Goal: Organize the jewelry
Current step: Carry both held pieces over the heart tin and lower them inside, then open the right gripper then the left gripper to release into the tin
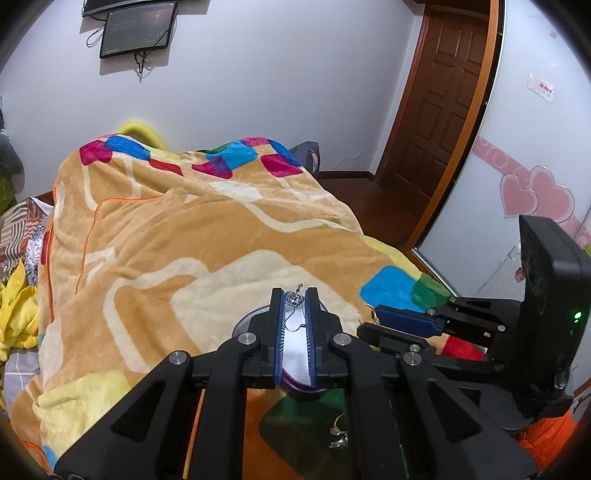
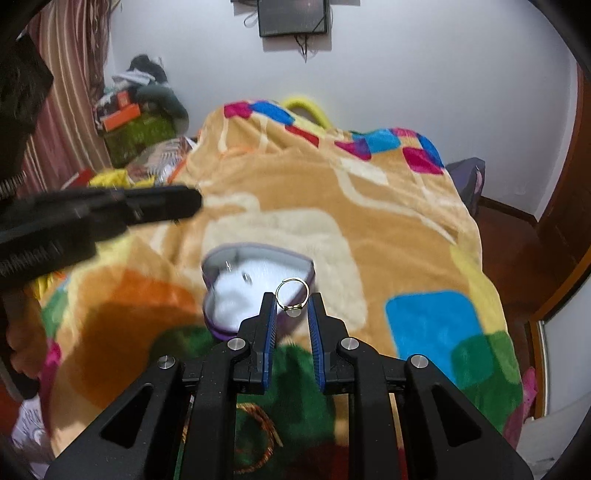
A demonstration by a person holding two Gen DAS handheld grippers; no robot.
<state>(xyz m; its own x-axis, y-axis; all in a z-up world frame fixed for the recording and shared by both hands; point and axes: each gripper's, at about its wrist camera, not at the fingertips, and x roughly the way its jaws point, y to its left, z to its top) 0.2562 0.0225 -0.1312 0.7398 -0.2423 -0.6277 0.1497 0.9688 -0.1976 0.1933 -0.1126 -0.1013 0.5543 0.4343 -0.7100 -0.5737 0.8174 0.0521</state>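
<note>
**Crown piece and gold ring held over the heart-shaped box**

While the left gripper (image 1: 294, 297) clamps a small silver crown-shaped piece (image 1: 294, 298) between its blue pads, a thin wire or pin pokes up from the crown toward 12 o'clock and a fine loop of wire trails down between the fingers. Beneath those fingers lies the pale interior of a purple-rimmed box (image 1: 295, 391), its rim showing at 6 o'clock of the crown.

At the right gripper (image 2: 291, 306) a gold ring (image 2: 291, 293) with a small ornament at its lower edge sits at the fingertips; the fingers stand somewhat apart, and whether they pinch the ring or it merely lies between them cannot be told. In the right wrist view the ring is over the 5 o'clock edge of the heart-shaped box (image 2: 258, 284), whose white lining is blurred.

In the left wrist view the right gripper comes in from 3 o'clock, with a gold loop (image 1: 371, 314) at its tip. More small jewelry (image 1: 338, 435) lies on the green patch of the blanket at 6 o'clock. A twisted bangle (image 2: 258, 428) lies on the same green patch under the right gripper.

Everything rests on a tan fleece blanket (image 1: 166, 229) with coloured squares. A dark screen (image 1: 138, 27) hangs on the wall at 11 o'clock; a brown door (image 1: 443, 96) stands at 2 o'clock.
</note>
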